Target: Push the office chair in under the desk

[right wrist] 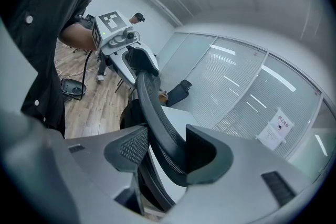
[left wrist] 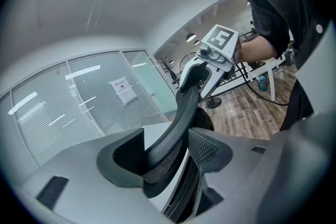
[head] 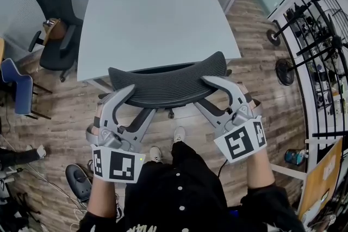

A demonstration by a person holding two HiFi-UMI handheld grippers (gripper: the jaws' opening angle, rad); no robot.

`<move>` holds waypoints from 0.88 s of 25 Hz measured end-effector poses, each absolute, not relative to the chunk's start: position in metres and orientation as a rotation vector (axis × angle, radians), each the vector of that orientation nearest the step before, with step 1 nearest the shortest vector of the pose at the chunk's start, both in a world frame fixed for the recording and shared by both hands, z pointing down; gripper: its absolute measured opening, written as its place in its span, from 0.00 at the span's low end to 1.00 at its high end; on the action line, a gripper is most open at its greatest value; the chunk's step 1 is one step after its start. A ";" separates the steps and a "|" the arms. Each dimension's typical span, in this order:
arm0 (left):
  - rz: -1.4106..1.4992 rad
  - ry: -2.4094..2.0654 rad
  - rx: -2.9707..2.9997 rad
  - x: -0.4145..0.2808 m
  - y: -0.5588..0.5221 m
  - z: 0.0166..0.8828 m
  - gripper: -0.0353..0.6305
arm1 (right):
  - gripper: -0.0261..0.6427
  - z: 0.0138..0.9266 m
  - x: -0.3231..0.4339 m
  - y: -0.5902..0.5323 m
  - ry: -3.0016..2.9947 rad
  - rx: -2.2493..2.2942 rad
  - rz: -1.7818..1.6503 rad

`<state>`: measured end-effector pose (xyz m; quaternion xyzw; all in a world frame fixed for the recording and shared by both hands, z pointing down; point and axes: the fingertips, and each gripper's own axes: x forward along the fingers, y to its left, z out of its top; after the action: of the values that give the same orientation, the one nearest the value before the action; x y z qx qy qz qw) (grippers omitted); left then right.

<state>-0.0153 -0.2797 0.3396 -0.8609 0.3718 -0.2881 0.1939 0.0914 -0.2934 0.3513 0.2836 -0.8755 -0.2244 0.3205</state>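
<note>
Person's black top (head: 179,193) fills the bottom of the head view. Left gripper (head: 126,96) is clamped on the left end of the office chair (head: 168,84) backrest's top edge, jaws fairly wide with the rim between the pads. Right gripper (head: 218,84) has the same hold on the right end, also wide. Both gripper views show the curved mesh rim running between the jaws. The chair sits right at the near edge of the desk (head: 157,13), seat hidden. Wood floor (head: 65,133). Far left, a second black chair (head: 54,35) and a blue chair (head: 16,87). Right, a floor fan (head: 283,70).
</note>
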 end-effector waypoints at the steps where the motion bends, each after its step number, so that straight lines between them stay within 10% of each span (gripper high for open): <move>1: -0.808 1.043 -2.414 -0.016 -0.281 0.340 0.46 | 0.39 0.351 0.091 -0.294 -2.301 0.745 -0.590; 22: -0.805 1.043 -2.405 -0.012 -0.303 0.337 0.46 | 0.39 0.350 0.093 -0.318 -2.303 0.754 -0.586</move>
<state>-0.0124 -0.3026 0.3368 -0.8596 0.3728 -0.2878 0.1981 0.0928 -0.3178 0.3500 0.2866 -0.8756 -0.2229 0.3186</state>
